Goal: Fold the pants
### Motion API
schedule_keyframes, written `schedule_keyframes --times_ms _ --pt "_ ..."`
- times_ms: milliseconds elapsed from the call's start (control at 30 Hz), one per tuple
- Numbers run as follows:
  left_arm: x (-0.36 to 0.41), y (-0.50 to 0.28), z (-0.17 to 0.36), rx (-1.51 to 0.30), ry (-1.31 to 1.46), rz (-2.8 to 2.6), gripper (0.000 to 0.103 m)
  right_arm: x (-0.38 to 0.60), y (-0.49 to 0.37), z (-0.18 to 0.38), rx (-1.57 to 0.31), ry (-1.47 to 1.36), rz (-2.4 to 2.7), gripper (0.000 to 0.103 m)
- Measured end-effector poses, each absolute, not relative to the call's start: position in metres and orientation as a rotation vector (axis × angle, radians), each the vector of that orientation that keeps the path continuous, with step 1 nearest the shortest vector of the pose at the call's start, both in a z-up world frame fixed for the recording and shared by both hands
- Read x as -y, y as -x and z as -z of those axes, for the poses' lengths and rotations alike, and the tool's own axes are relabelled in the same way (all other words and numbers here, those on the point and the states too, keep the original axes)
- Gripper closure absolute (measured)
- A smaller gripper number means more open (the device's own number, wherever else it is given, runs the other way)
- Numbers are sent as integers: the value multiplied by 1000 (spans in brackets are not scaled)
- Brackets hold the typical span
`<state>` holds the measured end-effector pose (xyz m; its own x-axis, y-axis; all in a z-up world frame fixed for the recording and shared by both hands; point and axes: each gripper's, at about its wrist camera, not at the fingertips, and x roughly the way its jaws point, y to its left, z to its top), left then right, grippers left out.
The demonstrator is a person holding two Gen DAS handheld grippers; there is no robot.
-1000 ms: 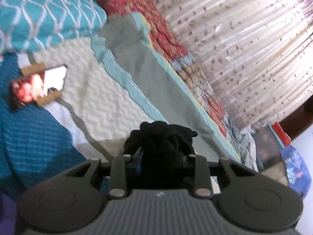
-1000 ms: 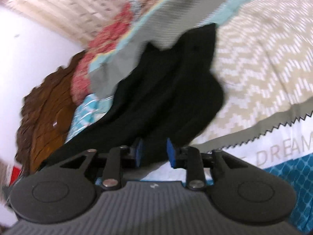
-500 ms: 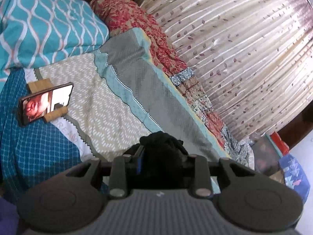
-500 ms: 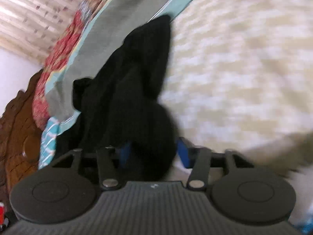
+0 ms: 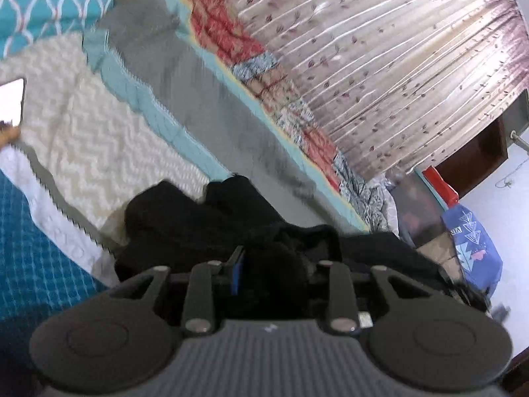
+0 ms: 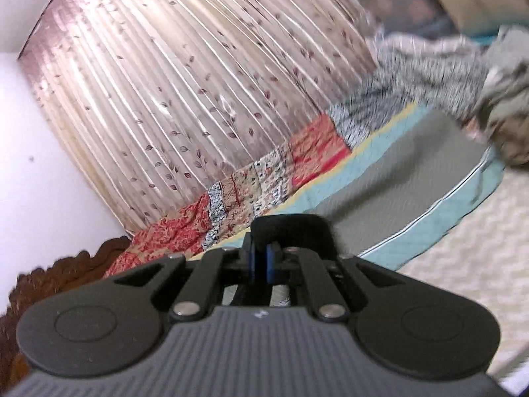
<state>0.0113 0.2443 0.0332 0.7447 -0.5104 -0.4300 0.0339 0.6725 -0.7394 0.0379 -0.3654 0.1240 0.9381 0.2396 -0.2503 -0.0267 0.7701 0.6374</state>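
Note:
The black pants lie bunched on the patterned bedspread, spreading left and right just ahead of my left gripper. That gripper is shut on a thick wad of the black cloth, which hides its right pad; the blue left pad shows. In the right wrist view, my right gripper is held high and points toward the curtain. Its blue pads are nearly together and pinch a small fold of the pants, which stands up above them. The rest of the pants is out of that view.
A leaf-print curtain hangs along the far side of the bed. A teal pillow and a phone lie at the left. Boxes and a blue bag stand past the foot. A carved wooden headboard and crumpled grey cloth also show.
The right gripper closed on the pants and rose, its view swinging from the bed to the curtain. The left gripper shifted, still gripping; more black cloth now shows around it.

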Motion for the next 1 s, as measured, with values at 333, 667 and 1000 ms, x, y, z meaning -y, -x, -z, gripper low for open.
schedule_keyframes --times_ms 333,667,1000 --pt "-313 8 -28 -659 804 8 93 340 1 39 -786 -852 -20 54" --pt "-317 8 -32 -678 770 -6 90 409 35 52 -658 -909 348 54" --pt "-303 33 19 -884 791 -167 42 422 -74 87 -779 -746 328 76"
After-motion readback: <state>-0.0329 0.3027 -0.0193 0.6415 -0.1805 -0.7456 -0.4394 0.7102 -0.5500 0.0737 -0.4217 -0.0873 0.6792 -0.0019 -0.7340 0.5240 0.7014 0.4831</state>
